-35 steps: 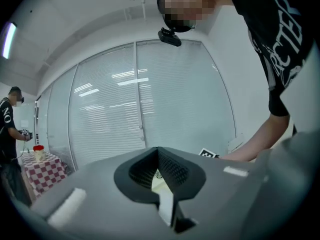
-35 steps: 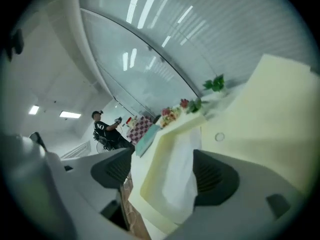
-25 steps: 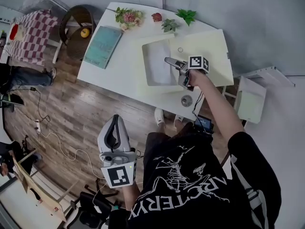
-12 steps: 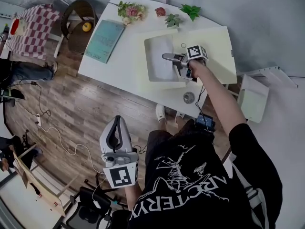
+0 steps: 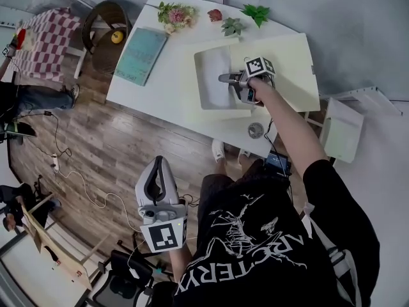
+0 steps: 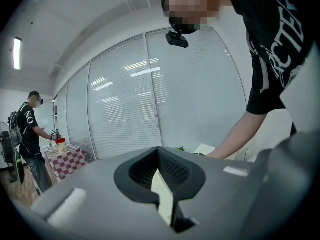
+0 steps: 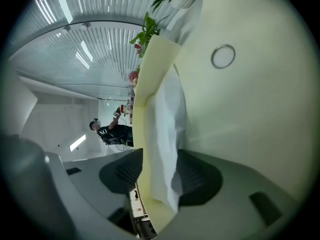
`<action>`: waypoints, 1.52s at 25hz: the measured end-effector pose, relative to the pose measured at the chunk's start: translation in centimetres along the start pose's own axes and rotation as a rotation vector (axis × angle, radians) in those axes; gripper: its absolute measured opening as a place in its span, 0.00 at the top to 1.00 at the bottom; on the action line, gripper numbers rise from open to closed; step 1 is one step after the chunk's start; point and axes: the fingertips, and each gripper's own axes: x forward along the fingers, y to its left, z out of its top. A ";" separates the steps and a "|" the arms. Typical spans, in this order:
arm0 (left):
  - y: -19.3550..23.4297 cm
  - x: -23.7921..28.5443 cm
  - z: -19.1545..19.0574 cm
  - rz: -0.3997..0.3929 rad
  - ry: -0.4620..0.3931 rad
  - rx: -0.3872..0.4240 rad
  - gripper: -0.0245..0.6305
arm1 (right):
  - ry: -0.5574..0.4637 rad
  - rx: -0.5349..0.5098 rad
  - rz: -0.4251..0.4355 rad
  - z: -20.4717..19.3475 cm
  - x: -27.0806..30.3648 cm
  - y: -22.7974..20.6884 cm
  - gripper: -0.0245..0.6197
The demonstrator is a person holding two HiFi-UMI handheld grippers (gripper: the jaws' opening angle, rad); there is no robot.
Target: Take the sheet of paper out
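Note:
A pale yellow folder [image 5: 287,62] lies open on the white table [image 5: 153,98], with a white sheet of paper [image 5: 214,75] on its left half. My right gripper [image 5: 223,78] reaches in at the sheet's right edge. In the right gripper view its jaws are closing: the white sheet [image 7: 165,134] and a yellow folder flap [image 7: 142,134] run between the two dark pads [image 7: 197,176], which still stand apart from each other [image 7: 155,176]. My left gripper [image 5: 158,171] hangs low over the wooden floor, away from the table, its jaws together [image 6: 165,184] on nothing.
A teal book [image 5: 140,55] lies at the table's left end; flowers [image 5: 176,15] and small plants [image 5: 257,15] line the far edge. A small round object [image 5: 255,130] sits at the near edge. A white chair [image 5: 342,130] stands to the right. A person [image 6: 30,134] stands far off.
My right gripper has tipped down a little onto the sheet's right edge. The left gripper has stayed where it was.

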 end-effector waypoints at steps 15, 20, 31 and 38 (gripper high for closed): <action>-1.9 1.0 0.0 -0.085 -0.006 0.001 0.96 | -0.077 -0.192 -0.032 -2.4 -6.6 2.2 0.94; -2.4 2.0 1.1 -0.133 -0.048 0.017 0.96 | -0.182 -0.413 -0.019 -4.2 -13.5 7.6 0.94; -4.7 5.7 5.4 -0.244 -0.173 0.075 0.96 | -0.647 -1.101 -0.058 -12.2 -25.9 24.7 0.94; -6.3 6.7 8.1 -0.286 -0.231 0.069 0.96 | -0.882 -1.404 -0.318 -16.2 -29.7 30.2 0.94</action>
